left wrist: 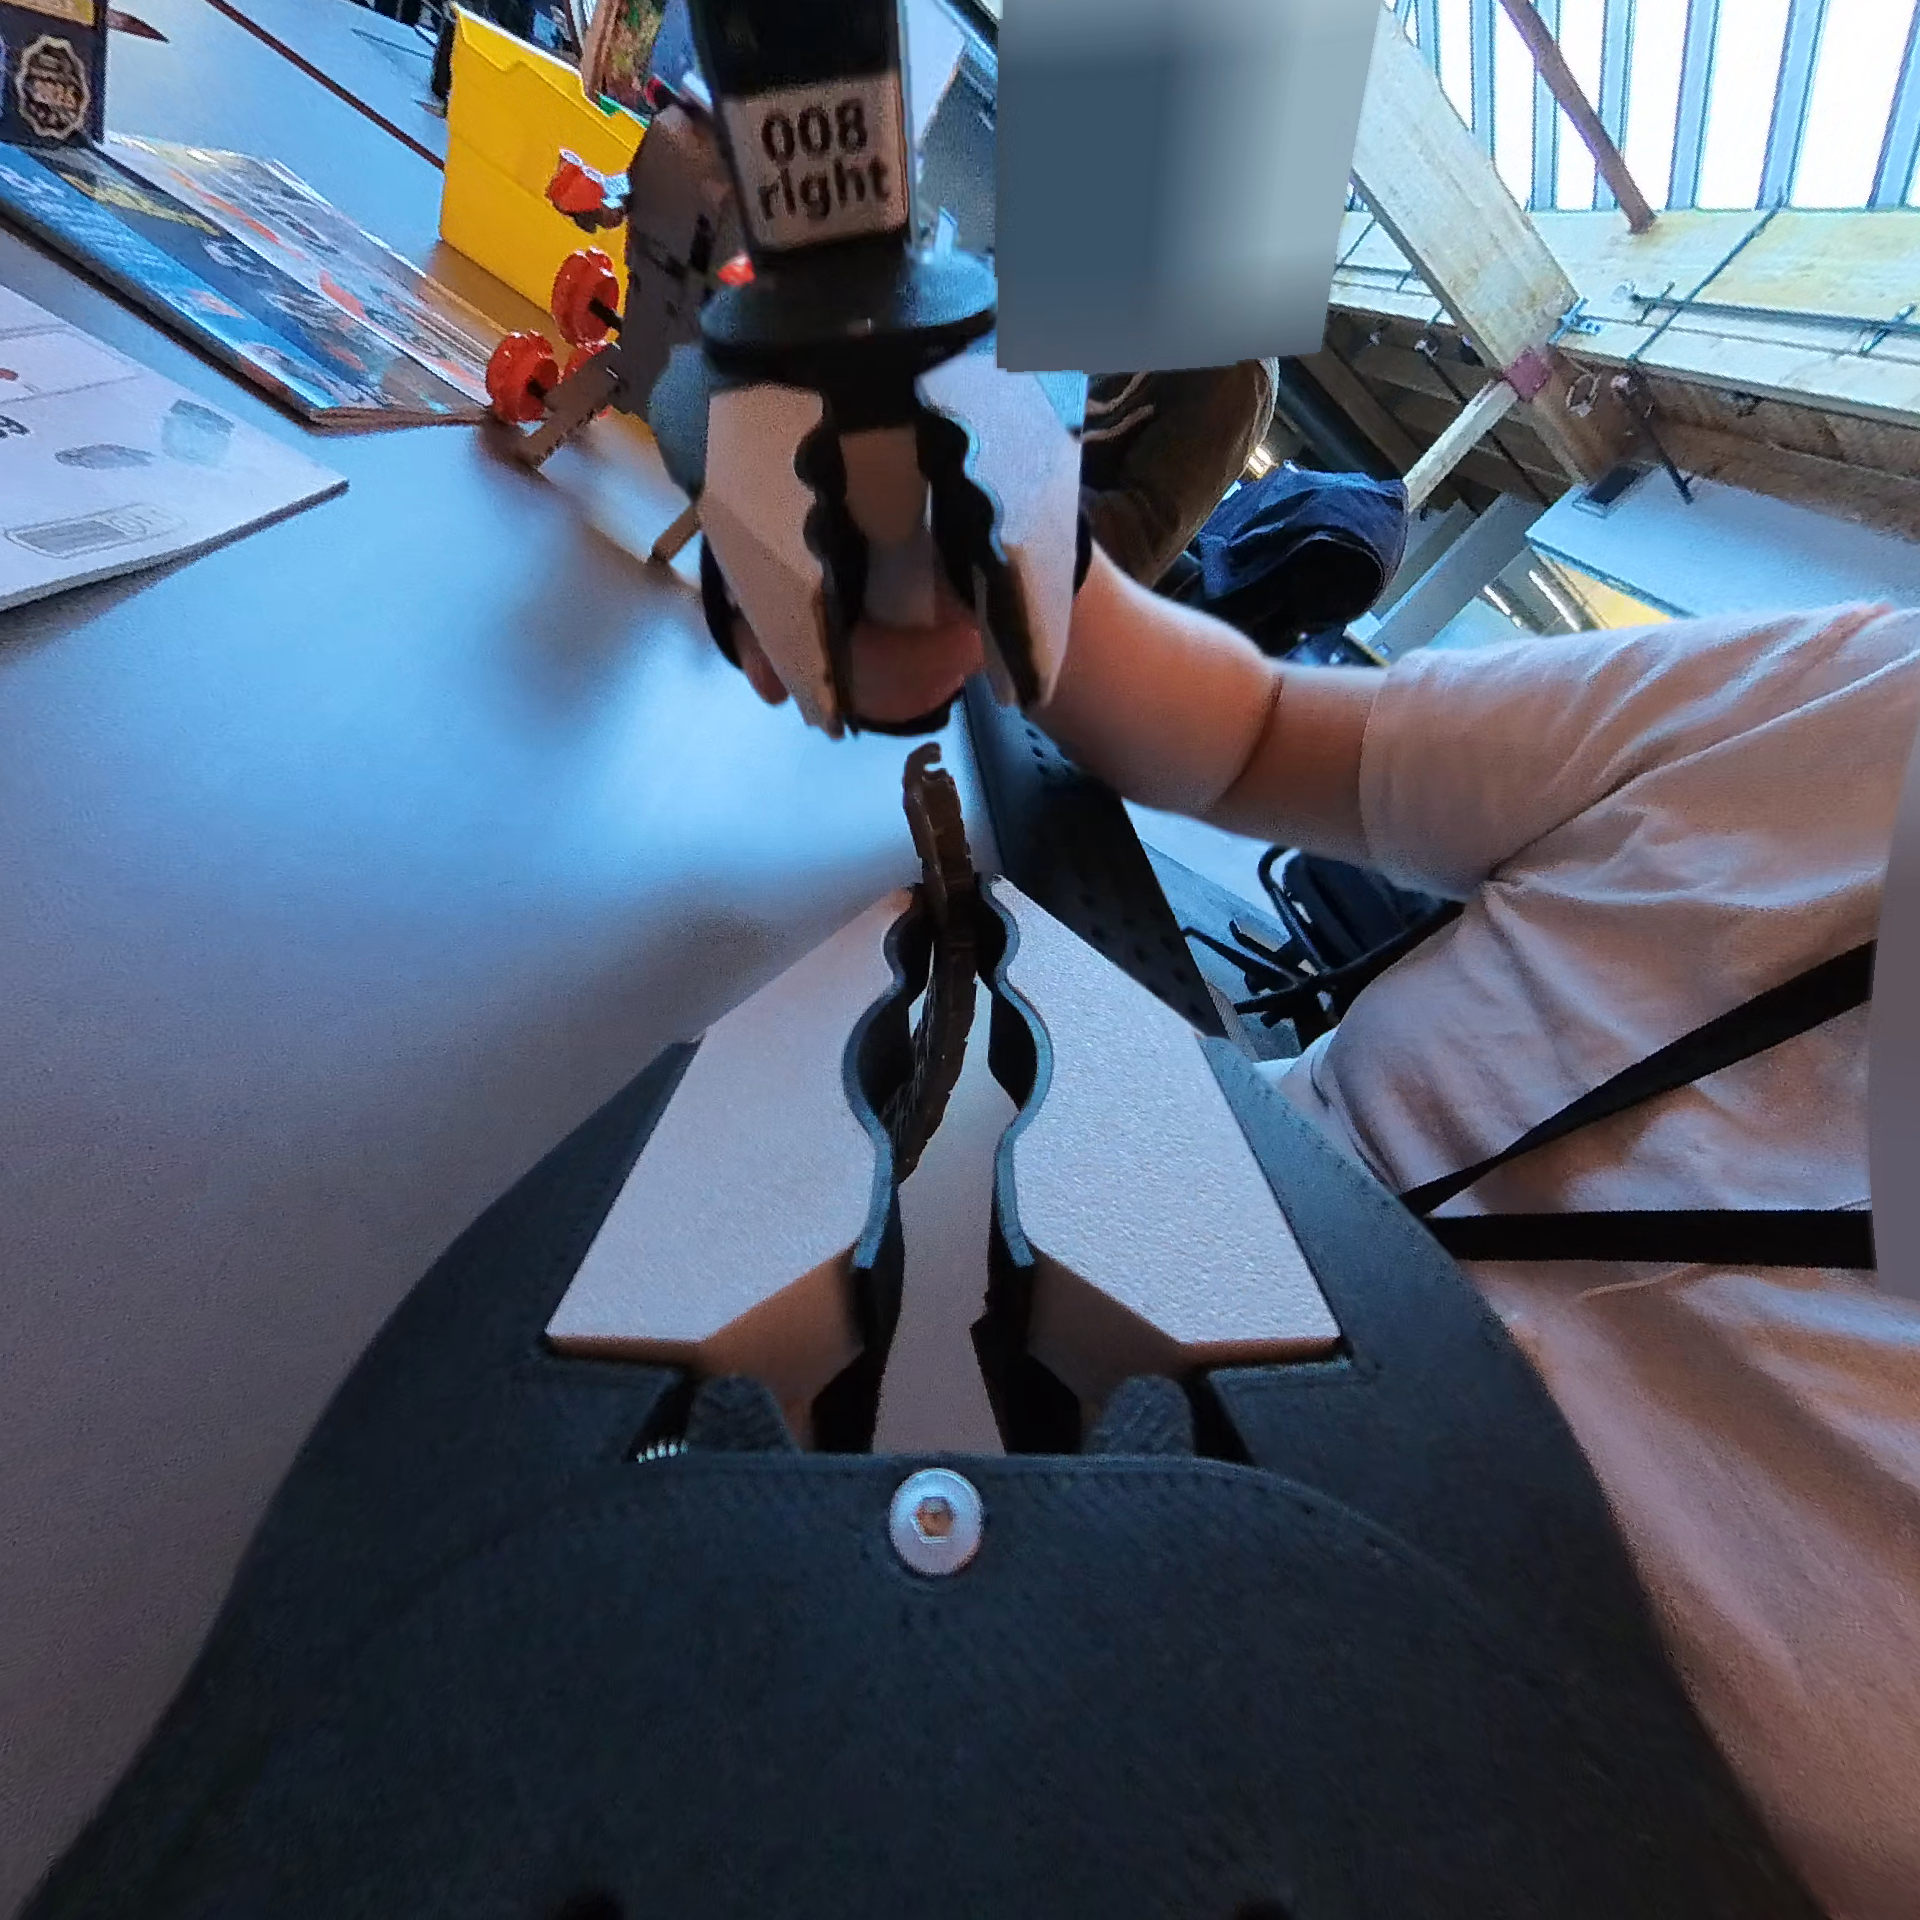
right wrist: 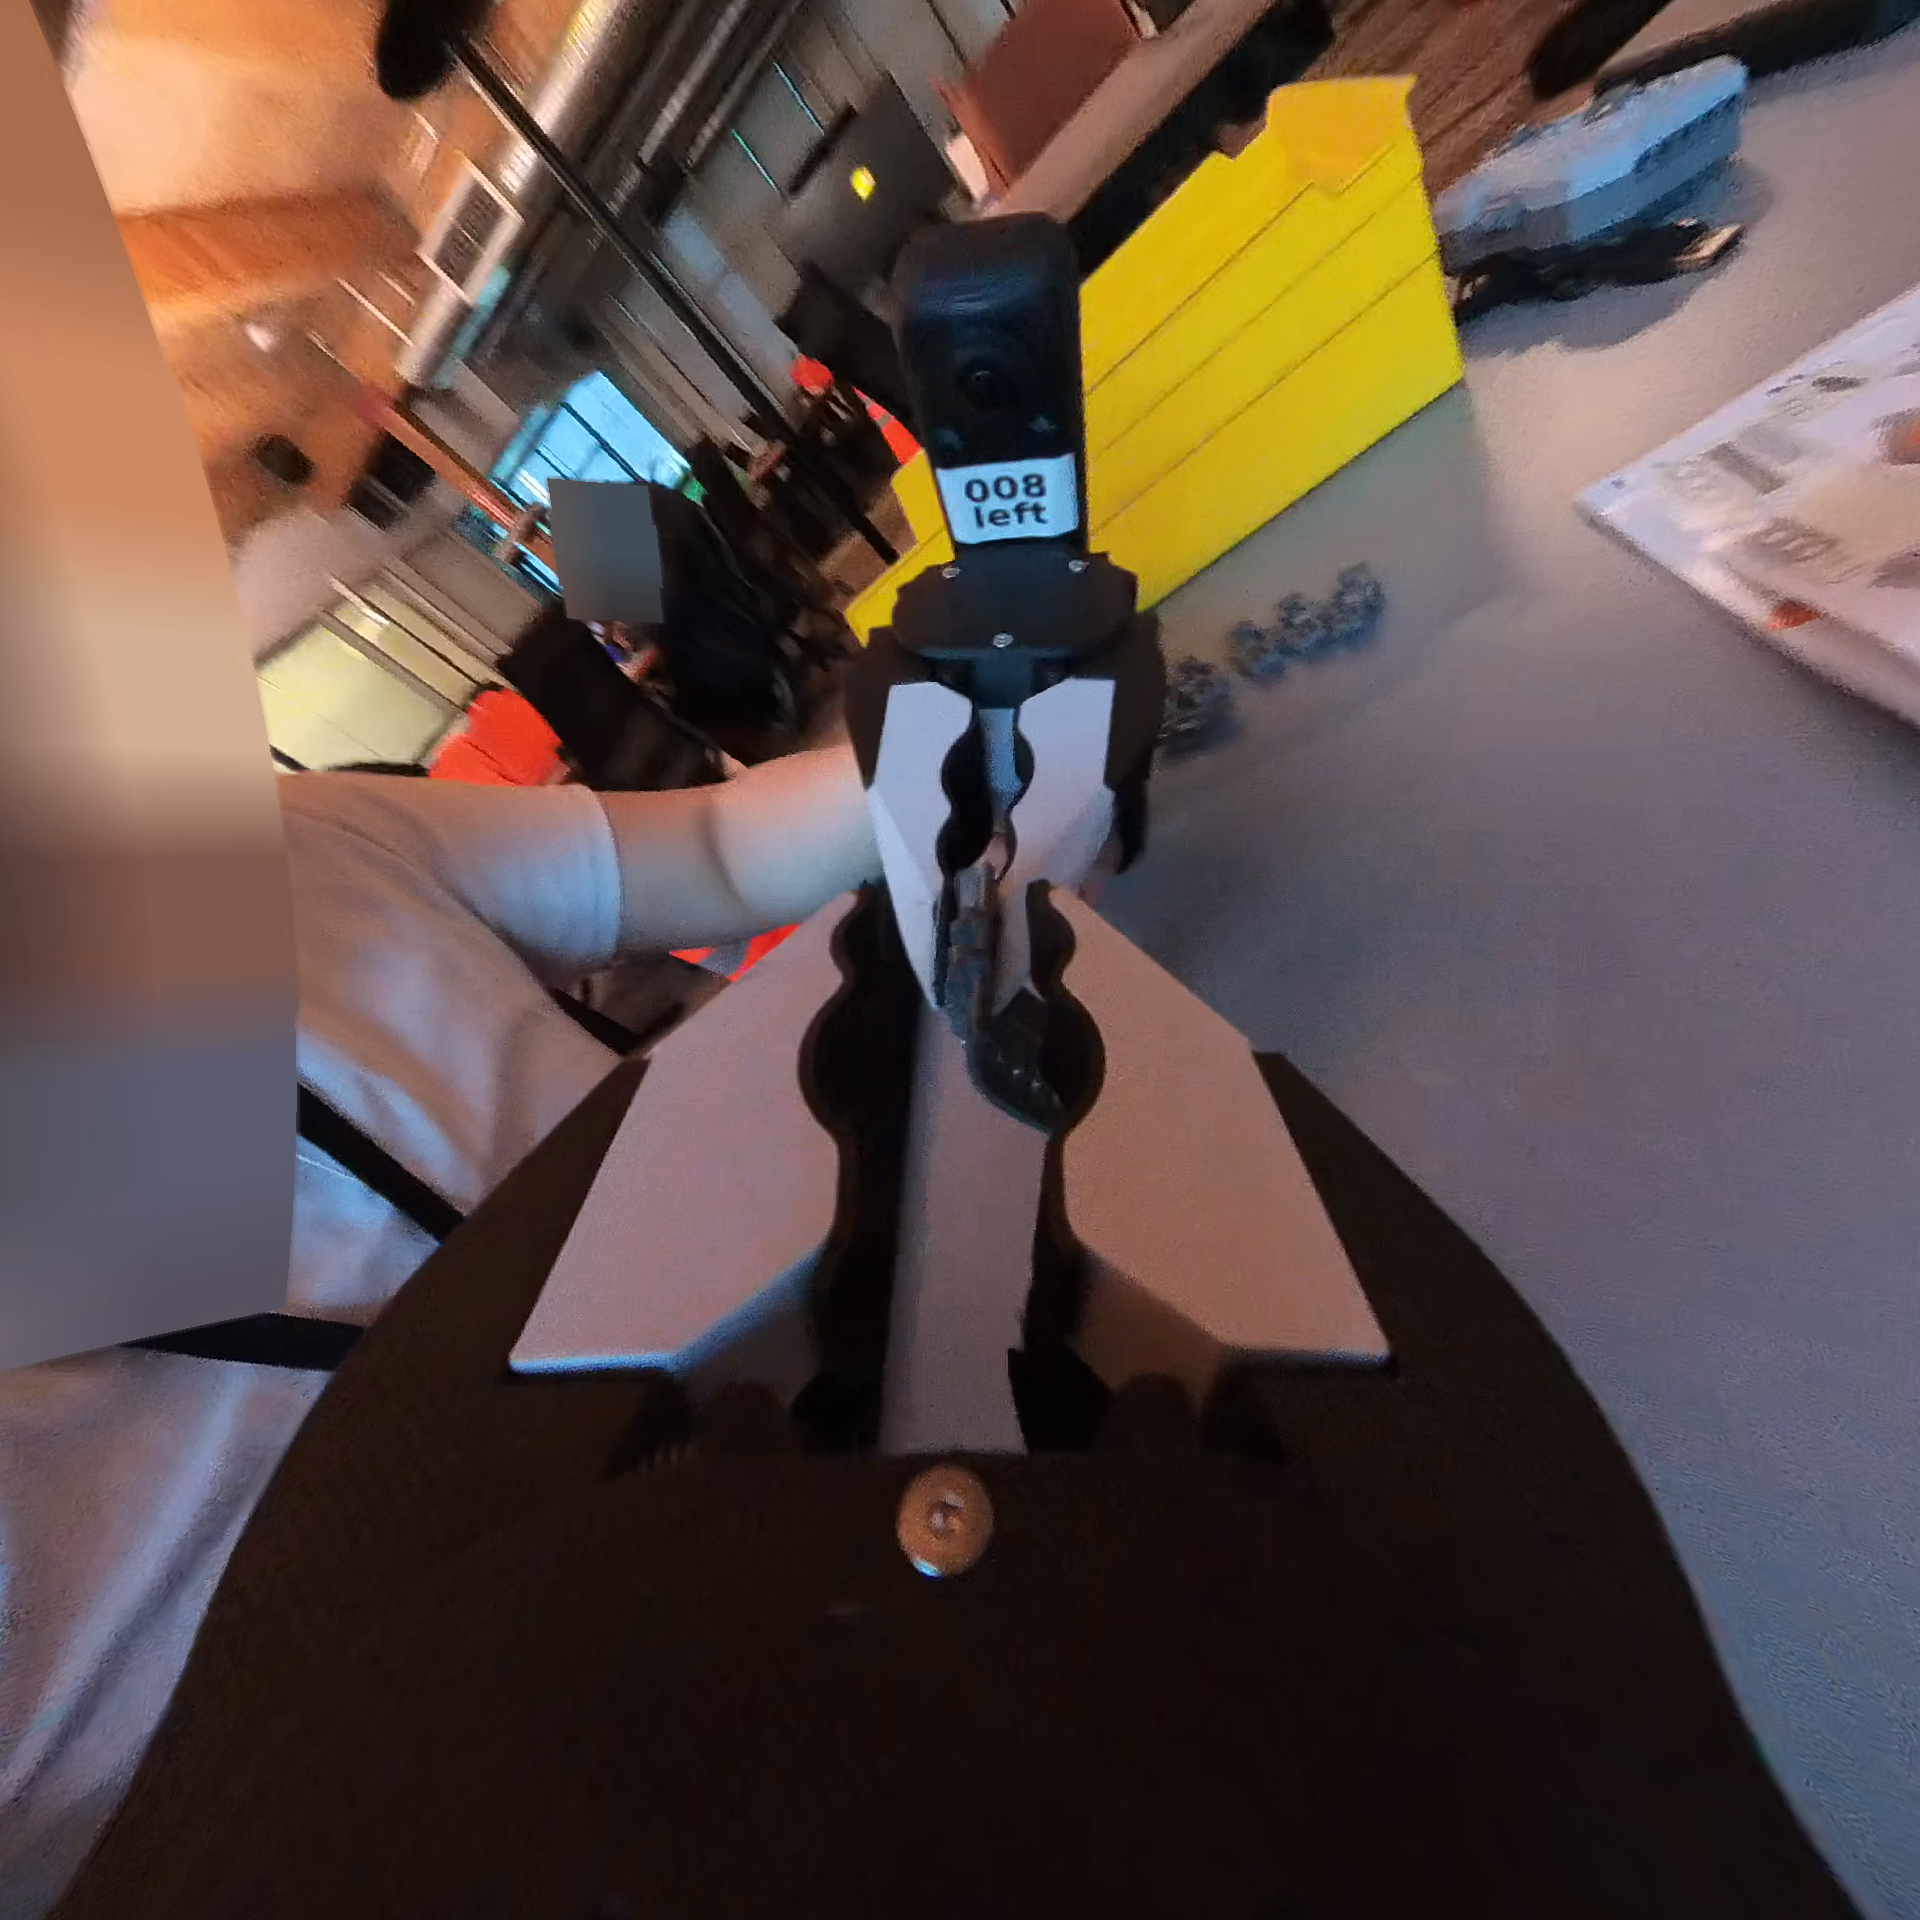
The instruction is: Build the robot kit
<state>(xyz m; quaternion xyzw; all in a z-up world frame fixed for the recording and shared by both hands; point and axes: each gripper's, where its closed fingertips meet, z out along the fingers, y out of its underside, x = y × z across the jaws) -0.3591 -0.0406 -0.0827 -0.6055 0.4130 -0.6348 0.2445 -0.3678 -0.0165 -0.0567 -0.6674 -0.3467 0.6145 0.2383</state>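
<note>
Left gripper [left wrist: 948,914]: jaws nearly closed, clamped on a dark toothed strip [left wrist: 943,966] that stands upright between the fingertips, its hooked upper end projecting above them. Held off the grey table [left wrist: 364,831], close to its near edge.

Right gripper [right wrist: 951,914]: jaws parted to a narrow gap. The left unit's tips and the dark strip [right wrist: 987,1023] sit at or within that gap; contact cannot be judged through the blur. In the left wrist view the right gripper [left wrist: 904,665] faces the strip's hooked end from just above, apart from it, nothing visibly gripped.

Surroundings:
- Yellow bin [left wrist: 520,177], far side of table.
- Model part with orange wheels [left wrist: 566,312], just beside the bin.
- Printed booklet [left wrist: 260,281] and white instruction sheet [left wrist: 125,468], lying flat.
- Row of small grey pieces [right wrist: 1299,634] on the table, near the bin.
- Person in a pale shirt [left wrist: 1662,935] with black straps.
</note>
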